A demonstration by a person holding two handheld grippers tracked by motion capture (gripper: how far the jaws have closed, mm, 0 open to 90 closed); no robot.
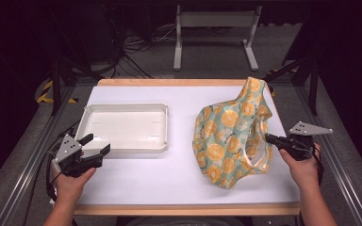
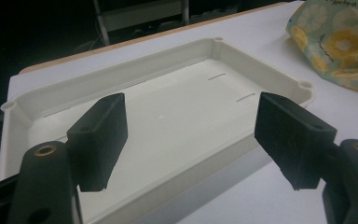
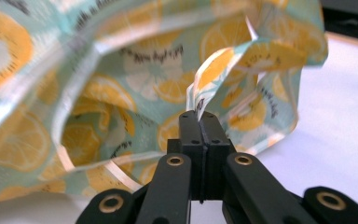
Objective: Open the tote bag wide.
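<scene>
My right gripper (image 3: 199, 115) is clamped on the bag's (image 1: 228, 134) handle at the table's right to lift its mouth open; my left gripper (image 1: 95, 145) waits open beside the tray (image 1: 125, 109)

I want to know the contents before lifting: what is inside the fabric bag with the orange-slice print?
The right gripper pinches the bag at its rim. Through the opening, the printed lining shows; no item is visible. The fabric folds cover the bottom, so it cannot be judged.

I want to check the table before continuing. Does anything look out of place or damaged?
Nothing stands out. The lemon-print bag is crumpled, with the right gripper shut on its edge. The white tray sits flat and undamaged, and the left gripper is open beside it.
</scene>
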